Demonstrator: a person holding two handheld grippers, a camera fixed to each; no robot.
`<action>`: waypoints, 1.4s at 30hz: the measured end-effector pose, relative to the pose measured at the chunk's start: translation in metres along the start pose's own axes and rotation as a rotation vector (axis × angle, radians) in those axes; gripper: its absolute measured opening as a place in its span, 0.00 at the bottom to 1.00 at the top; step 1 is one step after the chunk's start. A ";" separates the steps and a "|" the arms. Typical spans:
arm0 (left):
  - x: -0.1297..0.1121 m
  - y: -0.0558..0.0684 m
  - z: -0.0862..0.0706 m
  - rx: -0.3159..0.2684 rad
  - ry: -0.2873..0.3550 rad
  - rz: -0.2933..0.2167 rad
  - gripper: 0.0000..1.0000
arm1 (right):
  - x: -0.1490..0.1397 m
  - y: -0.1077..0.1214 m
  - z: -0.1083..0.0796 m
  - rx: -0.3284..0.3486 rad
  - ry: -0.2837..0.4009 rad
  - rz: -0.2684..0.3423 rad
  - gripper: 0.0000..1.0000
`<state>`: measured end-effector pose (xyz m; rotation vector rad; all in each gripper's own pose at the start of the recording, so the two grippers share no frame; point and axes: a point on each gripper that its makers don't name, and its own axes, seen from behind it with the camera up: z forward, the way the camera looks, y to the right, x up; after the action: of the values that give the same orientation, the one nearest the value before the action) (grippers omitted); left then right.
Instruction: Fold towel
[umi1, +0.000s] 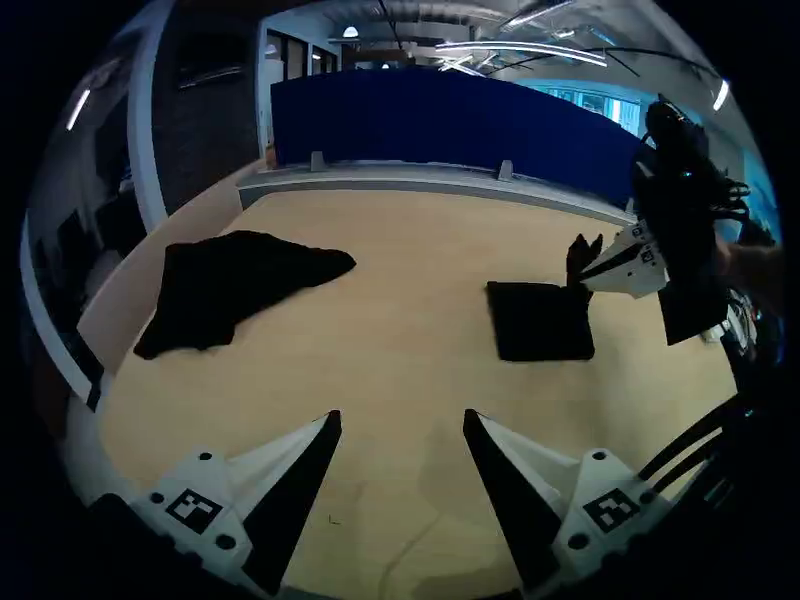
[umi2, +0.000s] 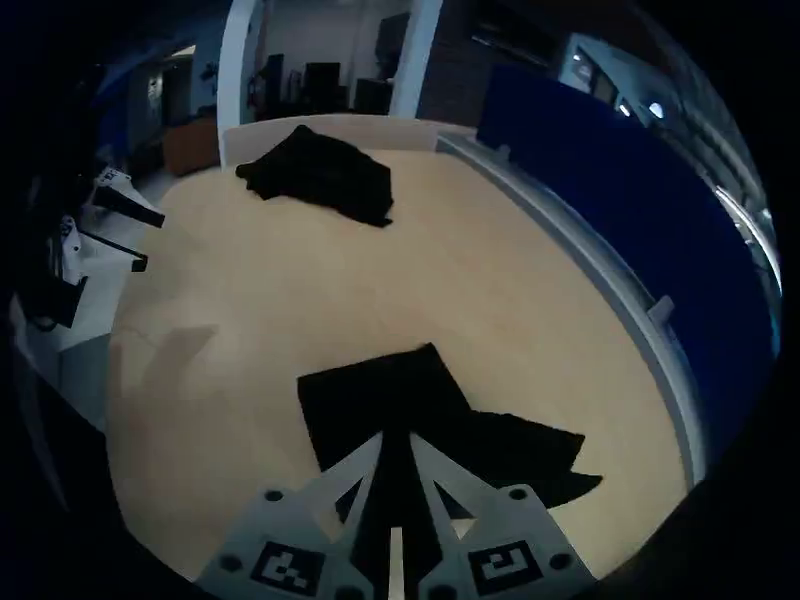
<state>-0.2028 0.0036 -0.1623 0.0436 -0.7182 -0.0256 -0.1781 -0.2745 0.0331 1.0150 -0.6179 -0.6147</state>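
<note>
- The folded black towel (umi1: 540, 320) lay on the pale worktop (umi1: 420, 250), with one corner raised.
- The right tool (umi2: 396, 440) pinched that corner, its fingers pressed together on the cloth.
- The left tool (umi1: 401, 415) hung spread above the worktop.
- A crumpled black cloth (umi1: 235, 285) lay well apart.

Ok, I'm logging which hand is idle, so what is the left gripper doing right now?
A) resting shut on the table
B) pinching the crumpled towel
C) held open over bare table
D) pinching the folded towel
C: the left gripper has its fingers spread apart over bare table, with the crumpled towel and the folded towel both lying farther off.
</note>
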 end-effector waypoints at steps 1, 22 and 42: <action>-0.002 -0.001 0.000 0.003 -0.001 -0.008 0.90 | 0.001 -0.005 0.008 0.013 -0.004 -0.007 0.03; -0.006 0.001 0.010 0.013 -0.013 -0.044 0.90 | -0.011 -0.037 0.060 0.102 -0.042 0.014 0.15; -0.004 0.010 0.014 -0.001 -0.014 -0.043 0.90 | -0.034 -0.021 0.028 0.020 -0.029 0.117 0.81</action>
<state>-0.2150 0.0134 -0.1539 0.0581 -0.7308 -0.0677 -0.2248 -0.2749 0.0191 0.9830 -0.7047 -0.5221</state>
